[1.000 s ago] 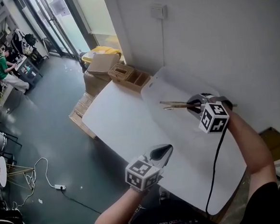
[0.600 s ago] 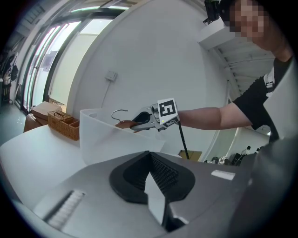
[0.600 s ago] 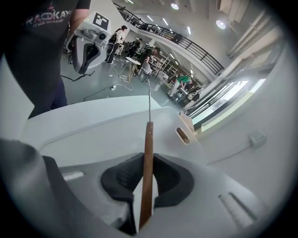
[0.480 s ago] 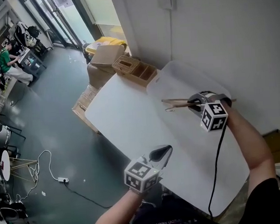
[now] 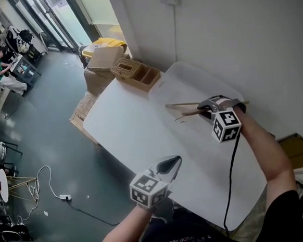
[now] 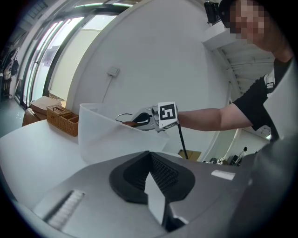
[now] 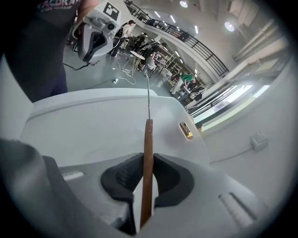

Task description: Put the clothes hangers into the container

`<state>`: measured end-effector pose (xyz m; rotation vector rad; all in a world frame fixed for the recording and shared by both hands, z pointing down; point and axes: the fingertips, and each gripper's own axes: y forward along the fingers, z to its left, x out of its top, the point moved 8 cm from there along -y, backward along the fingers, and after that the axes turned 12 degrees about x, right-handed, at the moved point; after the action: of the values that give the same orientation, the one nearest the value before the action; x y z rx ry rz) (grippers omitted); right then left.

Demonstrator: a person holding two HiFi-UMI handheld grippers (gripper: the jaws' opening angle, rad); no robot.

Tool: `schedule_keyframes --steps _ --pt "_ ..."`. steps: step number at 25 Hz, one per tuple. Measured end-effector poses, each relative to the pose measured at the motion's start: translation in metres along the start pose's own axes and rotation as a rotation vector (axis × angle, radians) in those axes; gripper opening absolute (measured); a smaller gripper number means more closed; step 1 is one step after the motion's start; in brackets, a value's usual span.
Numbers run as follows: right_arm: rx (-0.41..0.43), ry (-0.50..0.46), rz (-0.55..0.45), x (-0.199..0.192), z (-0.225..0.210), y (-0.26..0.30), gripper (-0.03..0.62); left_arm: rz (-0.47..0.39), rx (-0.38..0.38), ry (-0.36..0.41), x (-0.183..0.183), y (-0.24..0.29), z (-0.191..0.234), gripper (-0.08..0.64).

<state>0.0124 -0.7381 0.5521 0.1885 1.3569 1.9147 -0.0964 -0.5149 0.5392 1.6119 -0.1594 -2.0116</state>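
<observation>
- Left gripper (image 5: 171, 163) stays parked at the near edge of the white table (image 5: 136, 124). Its jaws are together with nothing between them, as they have been over the past second.
- A wicker organiser (image 5: 136, 73) sits at the table's far-left corner, well apart from the action.
- The translucent plastic container (image 5: 189, 70) stands open on the far side of the table, against the wall.
- The wooden clothes hanger (image 5: 184, 105) hangs over the container's opening, not yet released. It has barely shifted against the rim in the last second, and most of the apparent movement comes from the head camera. The drop looks imminent but is still to come.
- The hanger's long axis runs roughly level, from the jaws out to the person's left across the container's mouth. In the right gripper view it appears edge-on, the wood (image 7: 147, 153) leading straight ahead into the thin wire of the hook. The hook's loop lies beyond the jaws, towards the container's left side.
- Right gripper (image 5: 204, 110) remains clamped on the hanger's wood, both pads pressed flat against it. A short stub of the hanger appears to stick out behind the gripper, towards the wall.
</observation>
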Motion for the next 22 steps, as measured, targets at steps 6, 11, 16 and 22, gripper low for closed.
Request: schedule_keyframes --steps 6,11,16,22 --pt "-0.008 -0.013 0.028 -0.001 0.002 -0.008 0.087 -0.005 -0.010 0.000 0.003 -0.002 -0.009 0.006" --pt "-0.014 -0.032 0.055 -0.002 0.005 -0.020 0.100 -0.010 -0.004 0.002 0.001 -0.006 -0.010 0.006" --pt "-0.064 -0.044 0.069 0.000 0.014 -0.042 0.100 -0.024 -0.020 0.011 0.001 -0.010 -0.018 0.006" --pt "-0.235 -0.030 0.026 0.019 0.028 -0.084 0.100 -0.032 -0.047 0.030 -0.001 -0.022 -0.031 0.006"
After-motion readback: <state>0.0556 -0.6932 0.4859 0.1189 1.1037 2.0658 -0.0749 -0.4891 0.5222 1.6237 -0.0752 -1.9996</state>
